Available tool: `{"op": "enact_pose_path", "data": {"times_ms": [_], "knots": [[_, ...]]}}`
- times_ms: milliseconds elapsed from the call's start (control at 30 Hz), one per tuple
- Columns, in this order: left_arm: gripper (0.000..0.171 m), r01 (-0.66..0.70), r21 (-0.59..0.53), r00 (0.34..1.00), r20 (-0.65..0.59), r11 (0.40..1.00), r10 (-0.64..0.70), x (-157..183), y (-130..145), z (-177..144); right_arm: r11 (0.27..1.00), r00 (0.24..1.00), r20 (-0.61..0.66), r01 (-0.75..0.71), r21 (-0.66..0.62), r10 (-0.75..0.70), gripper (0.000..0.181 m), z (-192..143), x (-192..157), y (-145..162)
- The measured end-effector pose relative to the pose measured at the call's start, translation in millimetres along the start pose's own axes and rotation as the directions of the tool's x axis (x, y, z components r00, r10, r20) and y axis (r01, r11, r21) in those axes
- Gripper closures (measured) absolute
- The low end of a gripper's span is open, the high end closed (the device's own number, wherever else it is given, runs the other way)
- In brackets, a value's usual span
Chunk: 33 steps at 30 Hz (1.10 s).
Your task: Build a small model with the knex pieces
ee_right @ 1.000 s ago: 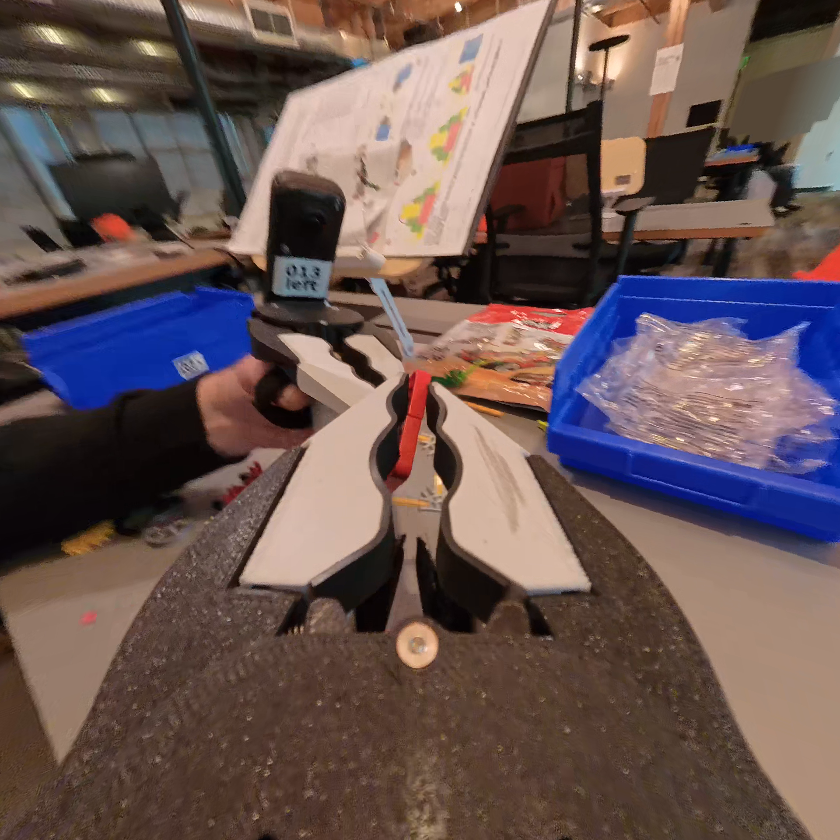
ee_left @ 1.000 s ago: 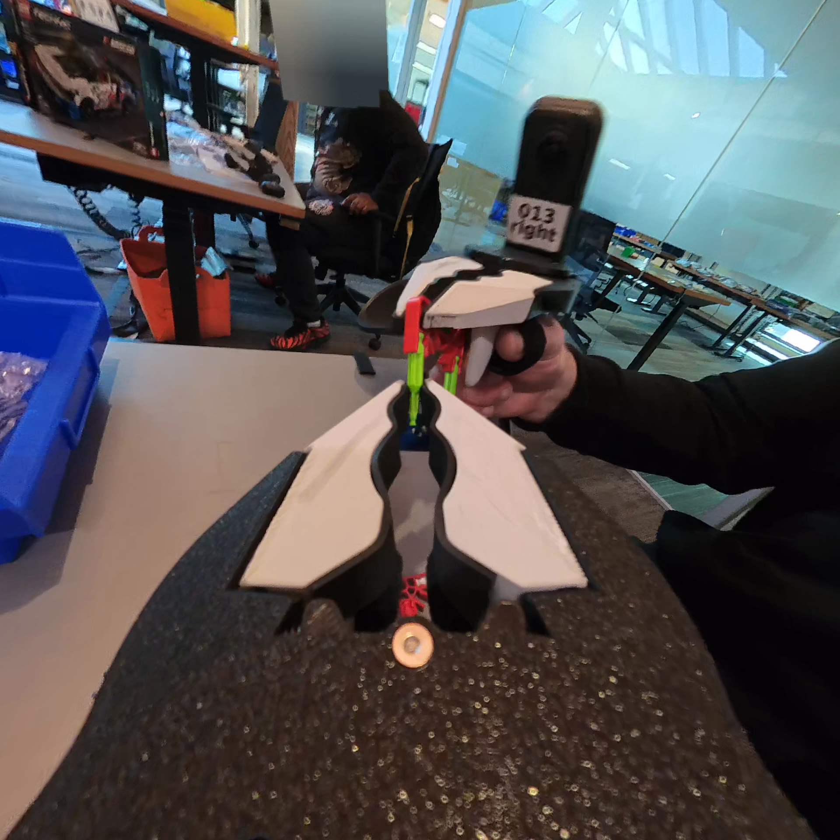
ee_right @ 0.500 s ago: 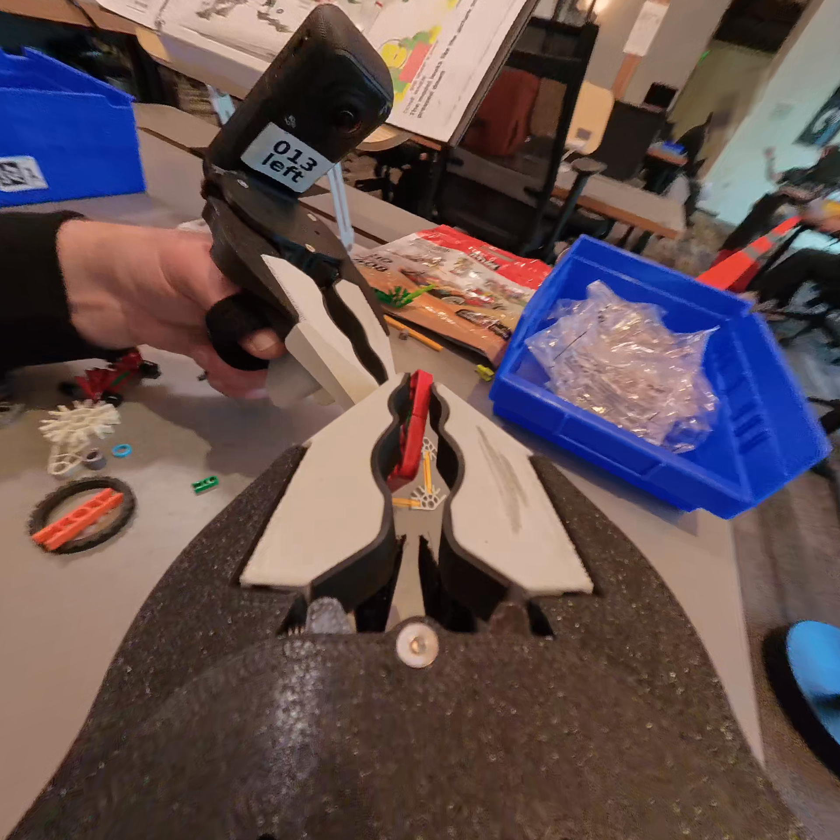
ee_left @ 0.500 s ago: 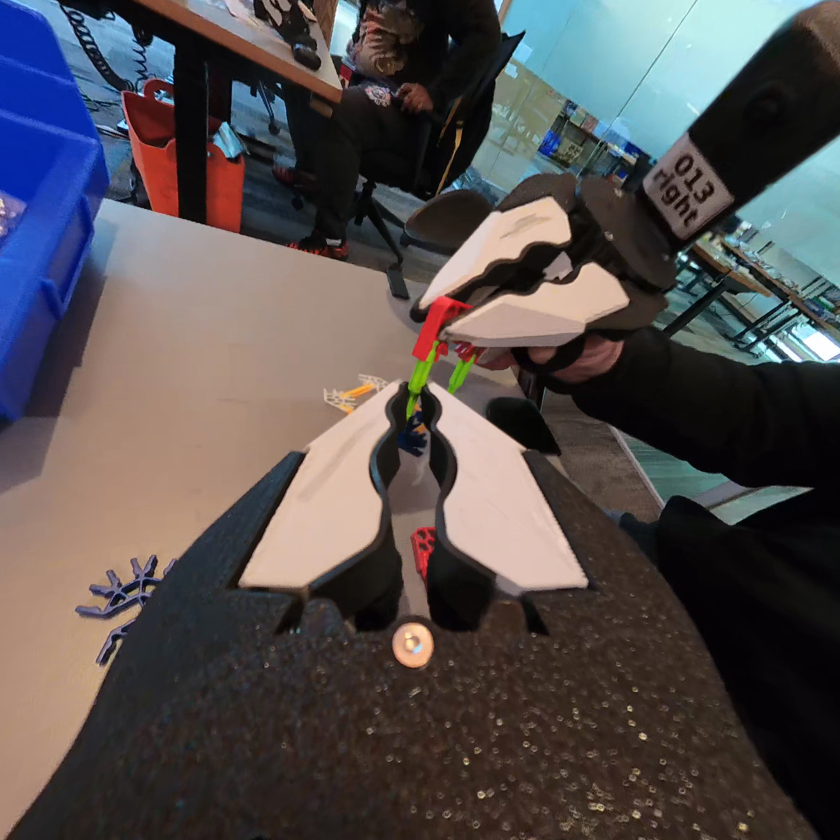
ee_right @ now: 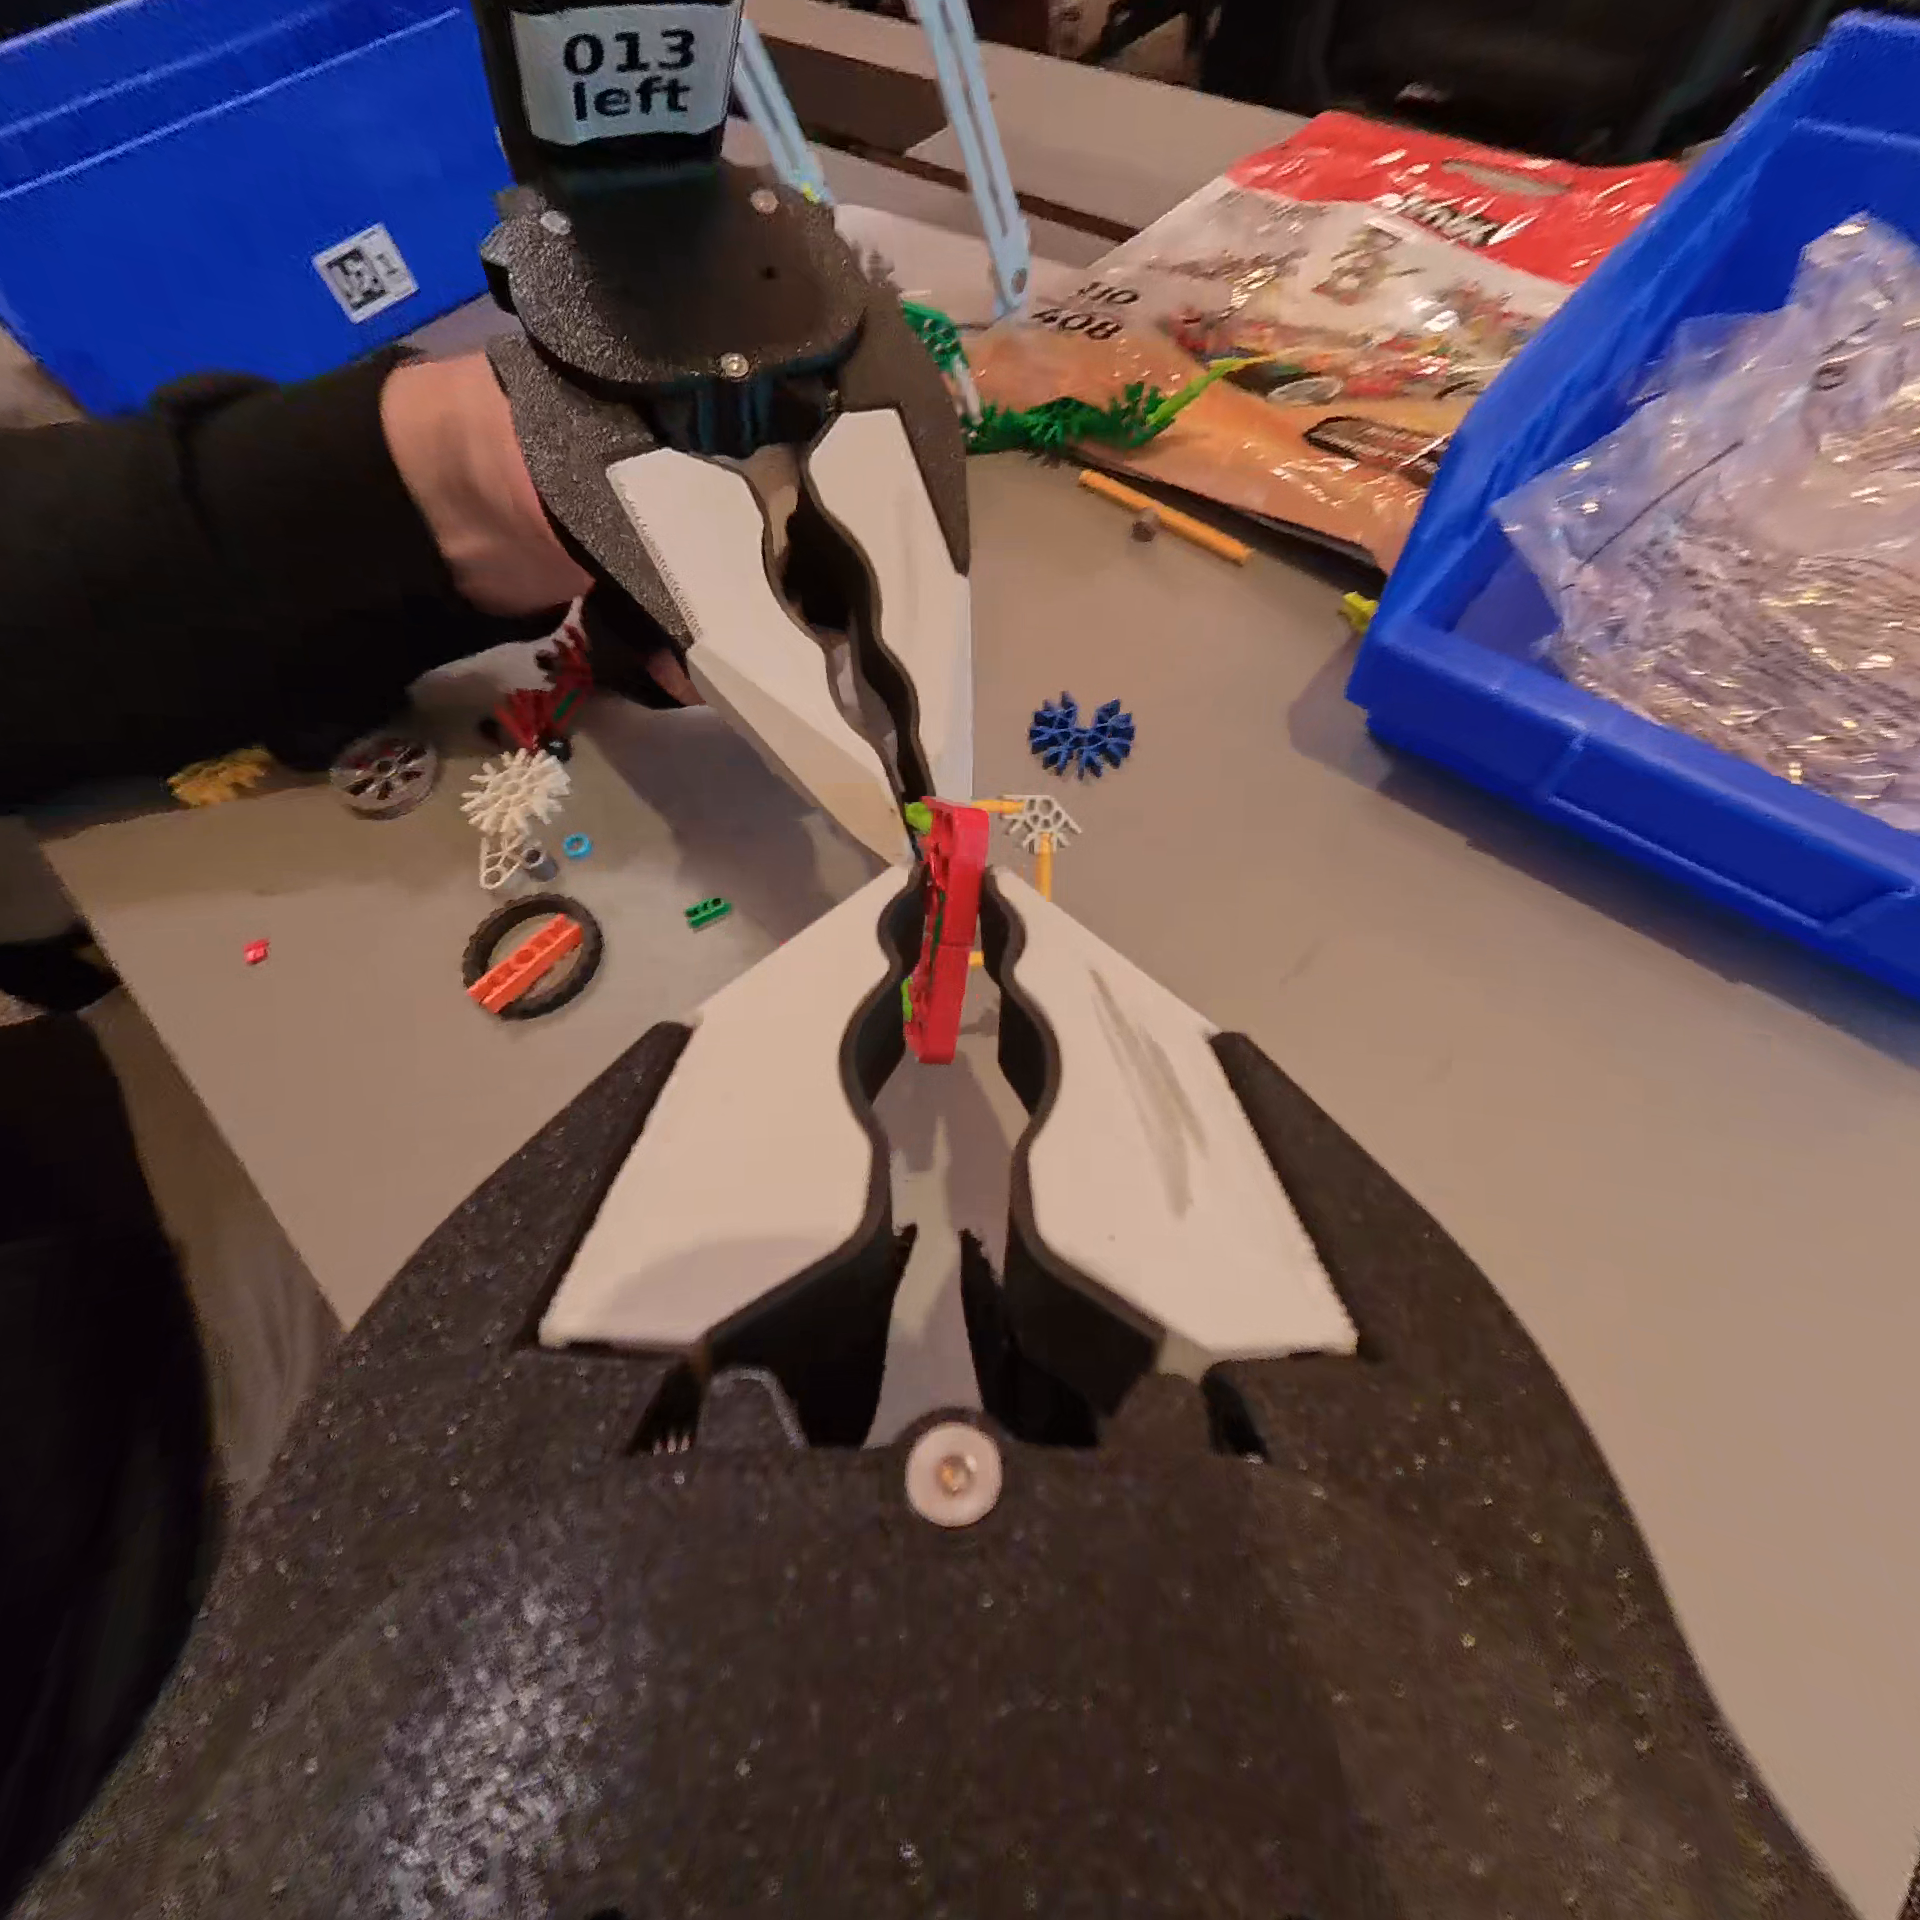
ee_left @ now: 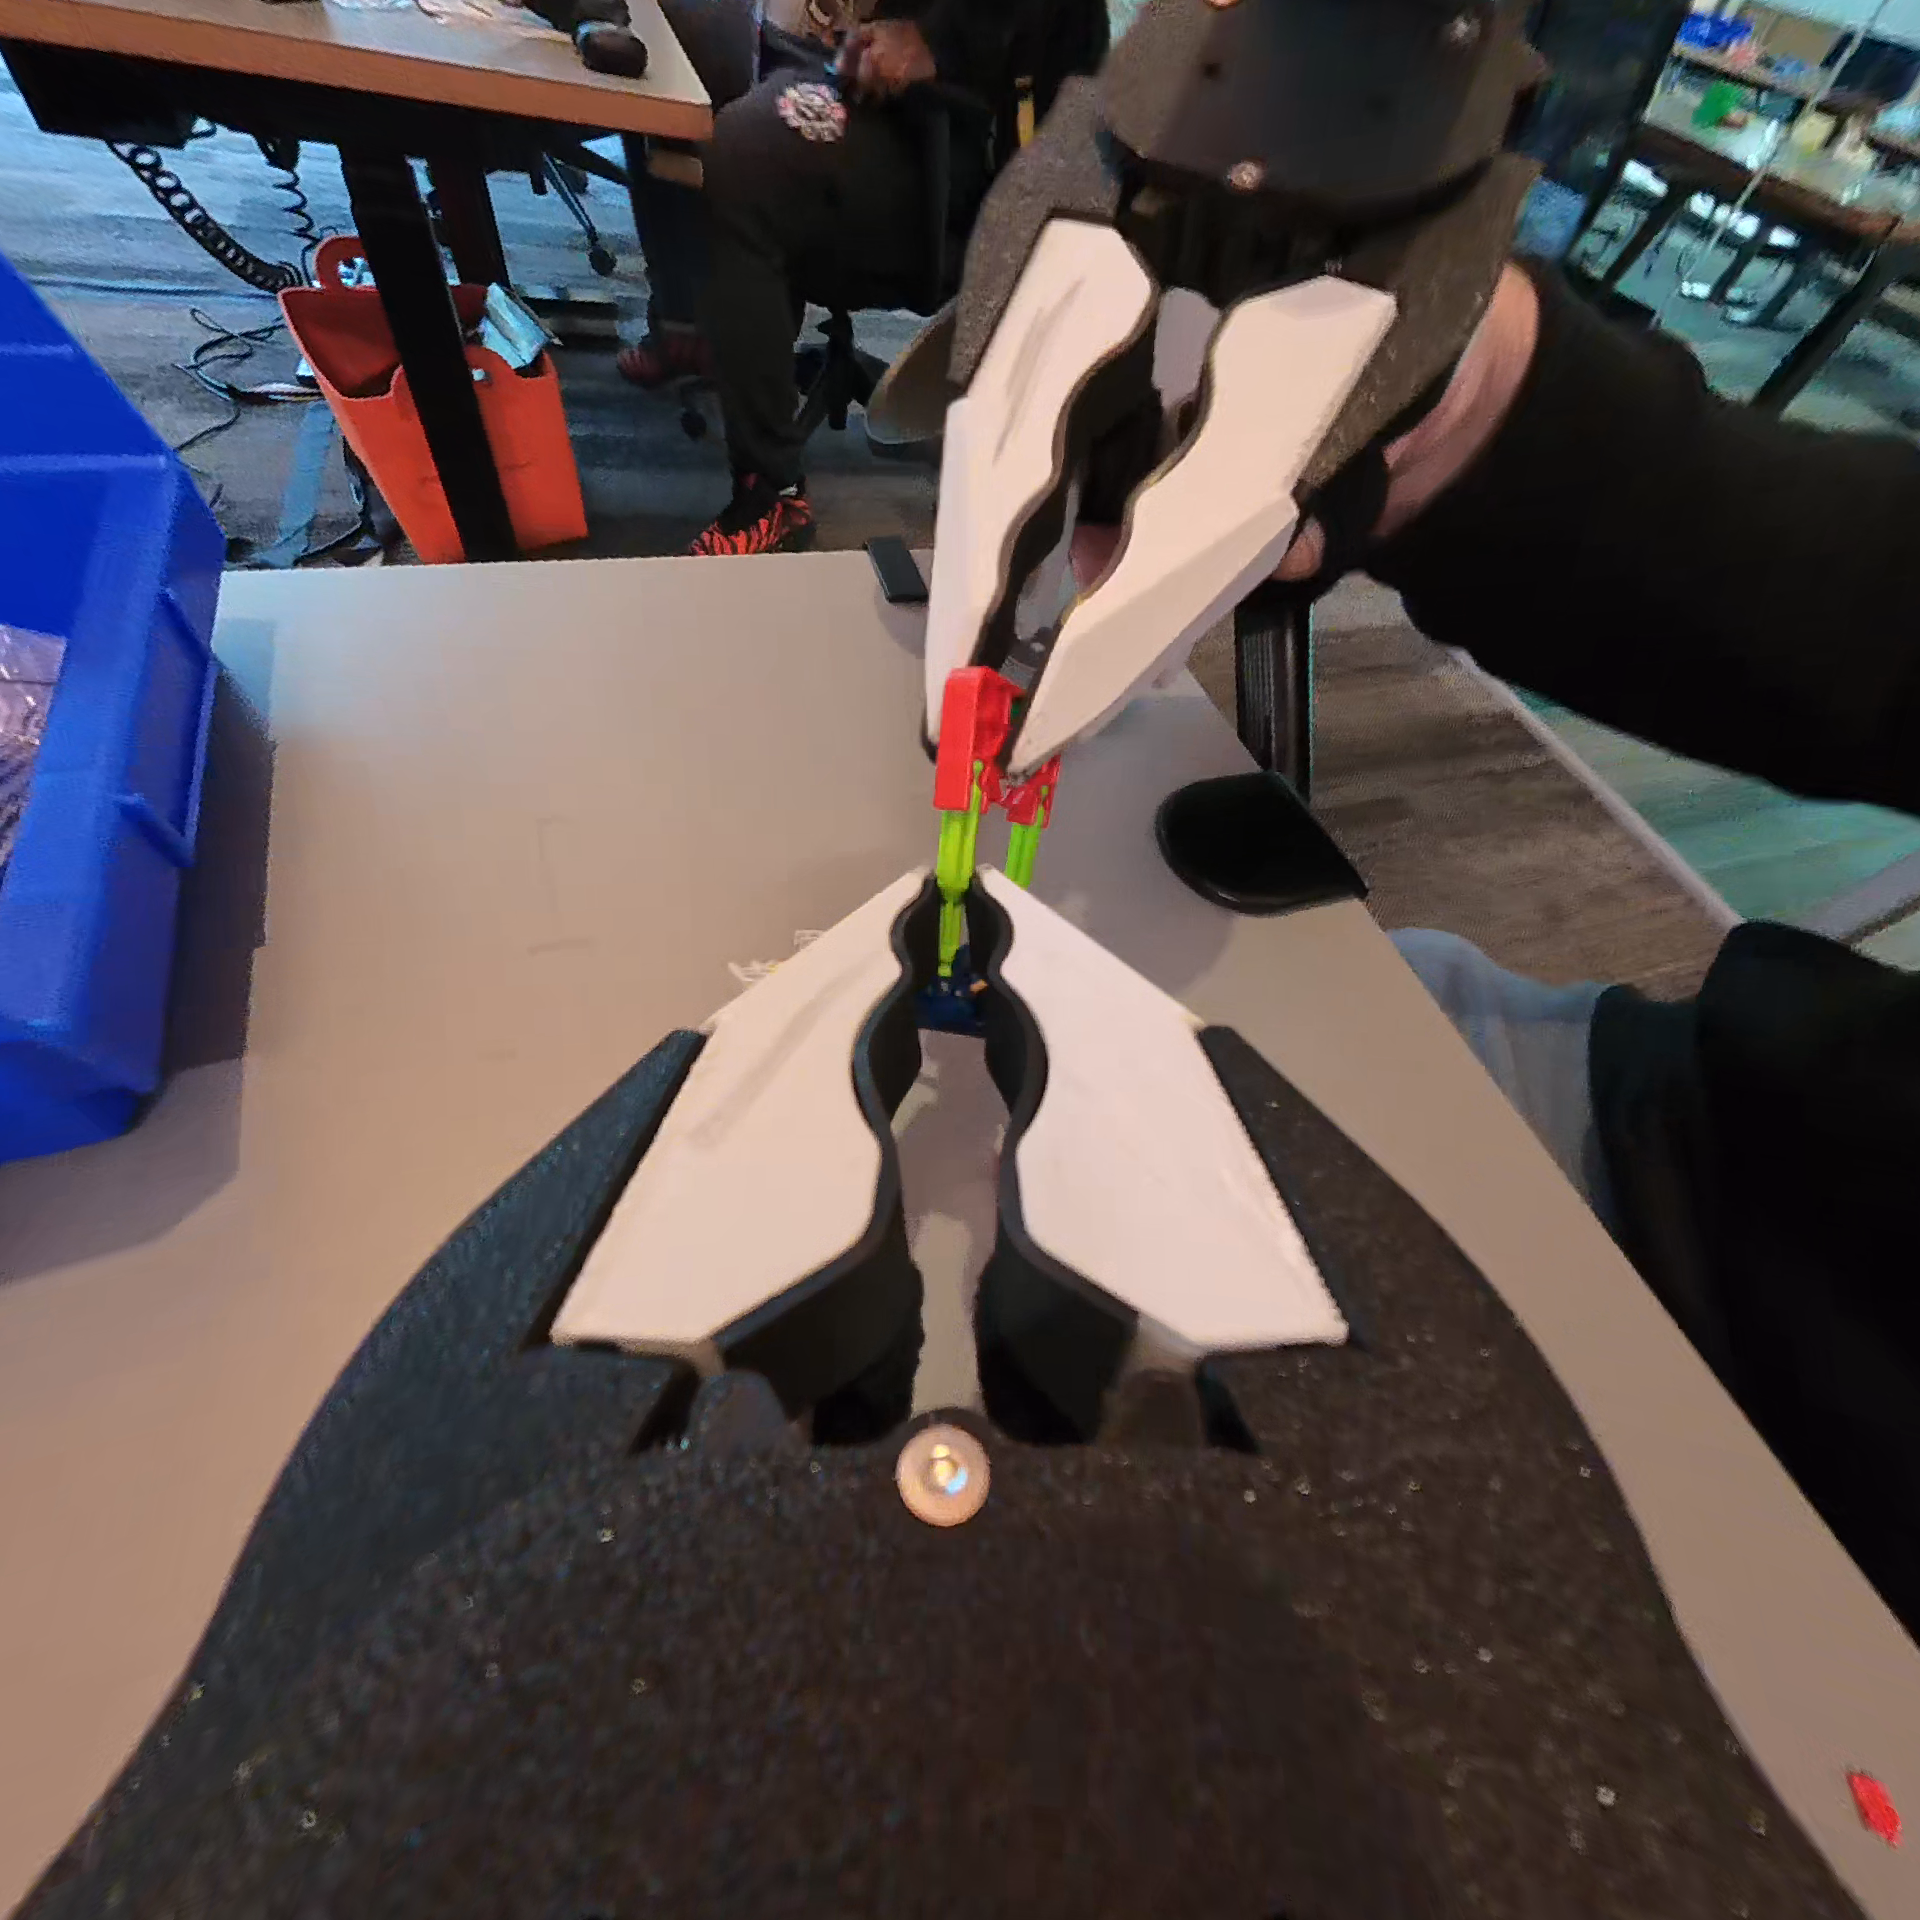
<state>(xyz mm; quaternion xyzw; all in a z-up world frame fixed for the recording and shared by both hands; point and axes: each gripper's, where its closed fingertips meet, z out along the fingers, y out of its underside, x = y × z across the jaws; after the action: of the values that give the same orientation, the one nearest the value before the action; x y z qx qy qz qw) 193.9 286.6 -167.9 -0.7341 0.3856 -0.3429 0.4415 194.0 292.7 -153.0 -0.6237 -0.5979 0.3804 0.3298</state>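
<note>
The grey desk (ee_right: 1455, 1039) is now viewed from steeper above. The right claw (ee_left: 992, 764), formerly level, is tipped down at 12 o'clock, pinching the red connector (ee_right: 951, 925). The left claw (ee_left: 954, 883) is pressed on the green rod (ee_left: 956, 842); both are held above the desk.

My left tool (ee_right: 914, 821) carries a white printed label (ee_right: 627, 71). A blue bin (ee_right: 208, 197) bears a code sticker (ee_right: 366, 272); the toy bag (ee_right: 1320, 301) shows printing.
</note>
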Motion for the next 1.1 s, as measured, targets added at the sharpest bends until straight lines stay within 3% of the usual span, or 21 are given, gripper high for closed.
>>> {"op": "enact_pose_path", "data": {"times_ms": [267, 467, 733, 800, 833, 867, 900, 933, 1100], "knots": [[0.171, -0.128, -0.148, 0.990, 0.038, 0.981, 0.135, 4, 12, -1, 0.998, 0.997, 0.080, 0.007, -0.067, -0.002, 0.175, 6, -10, 11], [0.170, -0.078, -0.166, 0.991, 0.096, 0.983, 0.094, -8, 14, -1, 0.984, 0.987, -0.080, 0.133, -0.117, -0.142, 0.177, 13, -1, 12], [0.171, 0.044, -0.166, 0.990, 0.141, 0.985, -0.020, -19, 22, 6, 0.949, 0.911, -0.290, 0.241, -0.203, -0.293, 0.177, 18, 16, 18], [0.171, 0.071, -0.159, 0.992, 0.114, 0.985, -0.054, -15, 23, 9, 0.932, 0.869, -0.354, 0.276, -0.236, -0.347, 0.179, 18, 22, 18], [0.171, 0.094, -0.102, 0.995, -0.007, 0.990, -0.095, 4, 13, 14, 0.918, 0.836, -0.394, 0.292, -0.269, -0.381, 0.179, 18, 28, 20], [0.171, 0.112, -0.069, 0.992, -0.048, 0.991, -0.116, 15, 4, 20, 0.908, 0.825, -0.400, 0.294, -0.300, -0.399, 0.179, 20, 32, 24], [0.171, 0.059, -0.145, 0.998, 0.035, 0.988, -0.054, 8, 13, 25, 0.900, 0.827, -0.385, 0.299, -0.318, -0.411, 0.179, 22, 32, 30], [0.170, 0.032, -0.178, 0.997, 0.069, 0.983, -0.020, 4, 16, 25, 0.908, 0.837, -0.379, 0.292, -0.299, -0.394, 0.179, 23, 31, 33], [0.171, 0.084, -0.132, 0.994, 0.085, 0.988, -0.073, -7, 17, 20, 0.954, 0.880, -0.375, 0.240, -0.178, -0.291, 0.178, 11, 34, 24]]}}
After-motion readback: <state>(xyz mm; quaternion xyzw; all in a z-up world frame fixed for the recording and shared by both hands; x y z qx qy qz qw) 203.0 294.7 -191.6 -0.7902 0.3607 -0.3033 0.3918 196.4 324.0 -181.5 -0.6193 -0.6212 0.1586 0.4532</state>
